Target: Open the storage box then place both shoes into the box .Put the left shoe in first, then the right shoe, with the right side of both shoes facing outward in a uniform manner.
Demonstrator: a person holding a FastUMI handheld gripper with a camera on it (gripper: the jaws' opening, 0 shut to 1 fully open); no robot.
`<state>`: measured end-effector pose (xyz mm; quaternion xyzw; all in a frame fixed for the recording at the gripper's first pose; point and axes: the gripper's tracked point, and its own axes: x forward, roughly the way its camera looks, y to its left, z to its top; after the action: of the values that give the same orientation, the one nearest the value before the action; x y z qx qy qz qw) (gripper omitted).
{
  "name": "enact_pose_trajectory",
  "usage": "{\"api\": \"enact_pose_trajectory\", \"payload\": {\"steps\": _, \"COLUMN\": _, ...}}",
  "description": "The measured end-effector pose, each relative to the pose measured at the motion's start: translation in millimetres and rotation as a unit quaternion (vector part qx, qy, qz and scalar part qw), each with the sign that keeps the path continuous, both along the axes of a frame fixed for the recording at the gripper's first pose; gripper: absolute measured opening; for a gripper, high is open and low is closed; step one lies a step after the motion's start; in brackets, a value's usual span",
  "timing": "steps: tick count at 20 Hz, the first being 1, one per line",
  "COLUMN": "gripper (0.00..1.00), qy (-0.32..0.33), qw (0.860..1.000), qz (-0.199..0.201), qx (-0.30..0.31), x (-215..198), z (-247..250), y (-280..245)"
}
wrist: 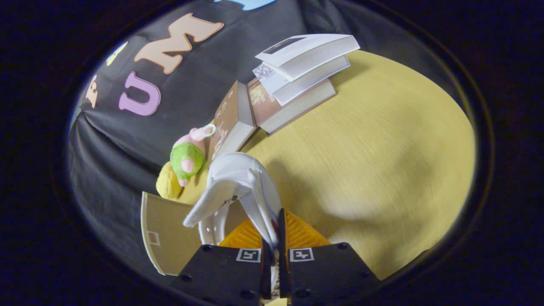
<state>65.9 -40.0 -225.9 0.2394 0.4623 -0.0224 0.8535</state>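
1. Right now the hand-held gripper (pixel 274 238) has its two fingers drawn close together, pinching a thin white part of the shoe (pixel 242 187) between them, so it is gripping the shoe
2. The white shoe rises just ahead of the fingers, with a mesh upper and a strap with holes hanging down on its left side; it looks lifted off the worktop (pixel 374 161), though whether any part touches it cannot be told
3. Just left of the fingers and below the shoe lies a tan flat panel (pixel 165 238) with a pale edge; whether it belongs to the storage box cannot be told
4. Beyond the shoe, a plush toy (pixel 187 157) in green and pink sits near the booth wall, with a yellow round thing (pixel 168 182) touching it below
5. Next to the toy a brown book (pixel 231 123) stands tilted, leaning toward a stack of books (pixel 297 80) further back
6. The stack holds a brown book at the bottom and white ones fanned on top
7. The yellow wood-grain worktop spreads to the right of the fingers, with a soft shadow across it
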Motion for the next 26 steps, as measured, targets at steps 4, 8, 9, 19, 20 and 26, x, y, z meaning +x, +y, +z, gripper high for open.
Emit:
{"api": "enact_pose_trajectory", "payload": {"steps": 4, "gripper": 0.1, "qy": -0.011, "qw": 1.0, "qz": 0.007, "qx": 0.016, "x": -8.7, "z": 25.5, "y": 21.2}}
{"api": "enact_pose_trajectory", "payload": {"steps": 8, "gripper": 0.1, "qy": -0.019, "qw": 0.998, "qz": 0.048, "qx": 0.047, "x": -21.4, "z": 53.6, "y": 73.4}}
{"api": "enact_pose_trajectory", "payload": {"steps": 9, "gripper": 0.1, "qy": -0.02, "qw": 0.997, "qz": 0.063, "qx": 0.046, "x": -24.3, "z": 59.4, "y": 87.2}}
{"api": "enact_pose_trajectory", "payload": {"steps": 19, "gripper": 0.1, "qy": -0.025, "qw": 0.982, "qz": 0.18, "qx": 0.049, "x": -44.8, "z": 99.2, "y": 231.0}}
{"api": "enact_pose_trajectory", "payload": {"steps": 20, "gripper": 0.1, "qy": -0.023, "qw": 0.98, "qz": 0.191, "qx": 0.049, "x": -47.2, "z": 100.3, "y": 246.1}}
{"api": "enact_pose_trajectory", "payload": {"steps": 26, "gripper": 0.1, "qy": -0.016, "qw": 0.969, "qz": 0.236, "qx": 0.073, "x": -52.3, "z": 99.2, "y": 327.9}}
